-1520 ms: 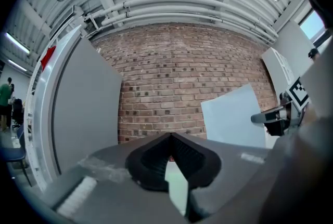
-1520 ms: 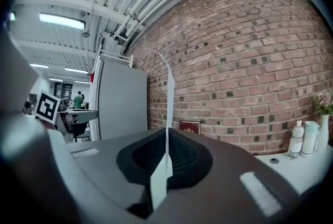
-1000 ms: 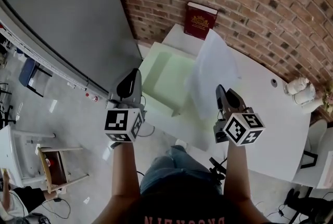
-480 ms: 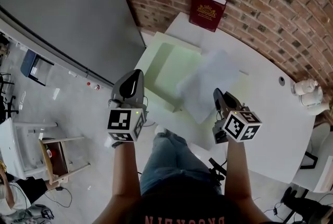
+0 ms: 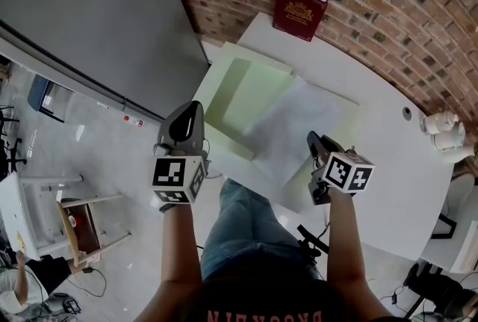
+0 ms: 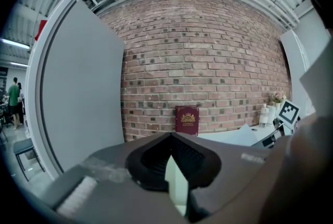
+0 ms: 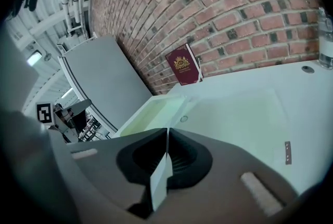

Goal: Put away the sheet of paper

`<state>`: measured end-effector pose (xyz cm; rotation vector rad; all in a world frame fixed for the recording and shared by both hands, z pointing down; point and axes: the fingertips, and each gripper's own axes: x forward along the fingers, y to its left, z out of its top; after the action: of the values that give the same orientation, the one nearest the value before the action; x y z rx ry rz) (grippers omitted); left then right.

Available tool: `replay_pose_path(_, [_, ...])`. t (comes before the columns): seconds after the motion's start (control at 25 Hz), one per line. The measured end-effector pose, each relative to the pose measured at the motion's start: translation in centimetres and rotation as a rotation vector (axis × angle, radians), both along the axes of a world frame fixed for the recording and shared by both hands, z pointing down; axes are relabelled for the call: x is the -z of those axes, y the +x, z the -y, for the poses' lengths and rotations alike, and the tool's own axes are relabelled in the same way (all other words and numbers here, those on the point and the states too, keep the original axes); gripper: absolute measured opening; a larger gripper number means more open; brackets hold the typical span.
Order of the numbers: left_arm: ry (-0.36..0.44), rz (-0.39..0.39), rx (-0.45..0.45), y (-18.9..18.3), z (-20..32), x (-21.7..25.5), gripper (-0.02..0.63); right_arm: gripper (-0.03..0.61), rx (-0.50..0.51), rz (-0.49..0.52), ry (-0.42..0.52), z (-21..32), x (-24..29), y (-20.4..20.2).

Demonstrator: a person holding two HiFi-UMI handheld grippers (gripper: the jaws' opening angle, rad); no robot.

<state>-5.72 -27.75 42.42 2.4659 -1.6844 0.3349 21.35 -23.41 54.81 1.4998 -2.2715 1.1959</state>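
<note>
The white sheet of paper [image 5: 287,130] lies slanted low over the open pale green folder [image 5: 237,98] on the white table [image 5: 388,163]. My right gripper [image 5: 314,140] is shut on the paper's near right edge. In the right gripper view the paper shows as a thin strip [image 7: 160,179] pinched between the jaws. My left gripper [image 5: 193,107] is off the table's left edge, shut on the folder's left cover. That cover shows as a pale green strip [image 6: 176,186] between the jaws in the left gripper view. The folder's right half [image 7: 237,124] is partly hidden under the paper.
A dark red book [image 5: 300,8] leans against the brick wall at the table's far edge. White bottles [image 5: 441,132] stand at the right end. A grey board [image 5: 89,22] stands at the left. The person's legs are below the table's near edge.
The paper has swung down from nearly upright to low over the folder. The right gripper has sunk with it, and the left gripper has dropped a little.
</note>
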Motion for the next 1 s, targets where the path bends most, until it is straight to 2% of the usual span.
replay_pose_path(0.36, [-0.015, 0.002, -0.004, -1.0, 1.2, -0.5, -0.003, 0.003, 0.003, -0.013, -0.145, 1.6, -3.7, 0.7])
replay_pose_path(0.56, [-0.029, 0.009, -0.011, -1.7, 1.7, -1.0, -0.003, 0.003, -0.010, 0.011, -0.198, 2.5, -5.0, 0.9])
replay_pose_path(0.76, [-0.049, 0.030, -0.024, -2.1, 2.4, -1.5, -0.003, 0.005, -0.032, 0.081, -0.281, 3.6, -6.2, 0.7])
replay_pose_path(1.0, [-0.050, 0.044, -0.044, -2.5, 3.7, -1.5, -0.003, 0.010, -0.032, 0.072, -0.324, 5.2, -7.2, 0.0])
